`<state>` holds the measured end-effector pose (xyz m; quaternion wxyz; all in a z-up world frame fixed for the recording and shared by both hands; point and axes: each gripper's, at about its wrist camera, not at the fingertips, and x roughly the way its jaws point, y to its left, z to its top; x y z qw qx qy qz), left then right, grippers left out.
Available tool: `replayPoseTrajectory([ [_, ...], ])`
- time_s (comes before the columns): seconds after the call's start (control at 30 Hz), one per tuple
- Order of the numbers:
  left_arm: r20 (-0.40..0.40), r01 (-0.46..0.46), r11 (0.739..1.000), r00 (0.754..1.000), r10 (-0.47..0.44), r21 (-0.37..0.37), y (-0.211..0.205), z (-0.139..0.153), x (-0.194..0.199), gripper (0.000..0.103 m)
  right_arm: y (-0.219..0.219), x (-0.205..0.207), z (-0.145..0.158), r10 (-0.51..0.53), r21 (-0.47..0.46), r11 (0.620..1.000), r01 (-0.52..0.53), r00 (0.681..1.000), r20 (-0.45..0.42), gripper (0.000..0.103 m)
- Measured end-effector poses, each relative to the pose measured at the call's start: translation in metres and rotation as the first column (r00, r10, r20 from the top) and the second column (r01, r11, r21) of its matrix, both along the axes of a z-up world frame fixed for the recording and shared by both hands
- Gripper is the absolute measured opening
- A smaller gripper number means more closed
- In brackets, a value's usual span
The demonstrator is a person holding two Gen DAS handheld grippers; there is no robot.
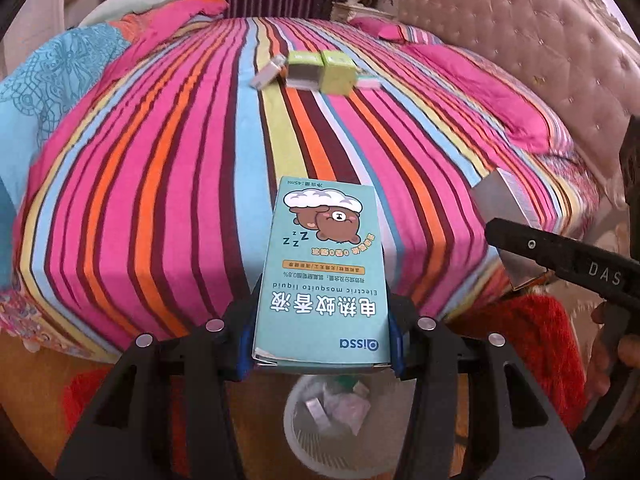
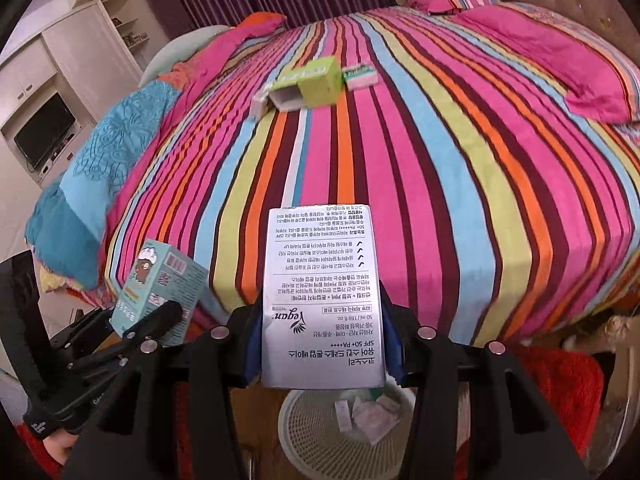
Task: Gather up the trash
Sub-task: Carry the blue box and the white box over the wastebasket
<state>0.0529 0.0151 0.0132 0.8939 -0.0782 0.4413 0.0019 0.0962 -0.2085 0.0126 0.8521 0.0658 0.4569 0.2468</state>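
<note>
The left hand-held gripper (image 1: 322,344) is closed on a teal cardboard carton (image 1: 324,276), a flat-faced rectangular box printed with a cartoon bear under a white cloud; its blue pads (image 1: 394,340) press the two narrow sides. The right hand-held gripper (image 2: 323,348) is clamped the same way on a silver-grey box (image 2: 322,300), glossy and smooth, its face covered in fine black print. Both boxes are held out over the foot edge of the bed (image 2: 460,168), and below each one stands a round white plastic basket (image 1: 304,432) with slotted, lattice-like walls, on a wooden floor. Inside it lie crumpled pale wrappers and small flat packets (image 2: 372,412).

The bed wears a soft, slightly rumpled sheet of long stripes in pink, orange, sky blue, lime and maroon. Farther up it, more trash remains: two lime-green cartons (image 1: 320,70) touching side by side, one with its end open, a small white box (image 1: 266,74) just beside them on the left, and a thin pink and green packet (image 2: 360,74) on the right. A tufted, buttoned headboard (image 1: 520,40) rises behind, and a shaggy red rug (image 1: 532,344) lies by the basket.
</note>
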Motion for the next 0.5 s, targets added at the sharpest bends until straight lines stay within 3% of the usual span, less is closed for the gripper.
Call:
replayPoseTrajectory([
  [0.27, -0.106, 0.016, 0.999, 0.994, -0.021, -0.049, -0.009, -0.039, -0.023, 0.049, -0.006, -0.017, -0.029, -0.011, -0.026, 1.000, 0.008, 0.995, -0.100, 0.046],
  [0.5, -0.220, 0.035, 0.995, 0.974, -0.056, -0.098, -0.019, -0.073, -0.023, 0.049, -0.007, -0.018, -0.076, -0.023, -0.023, 1.000, 0.017, 0.958, -0.284, 0.046],
])
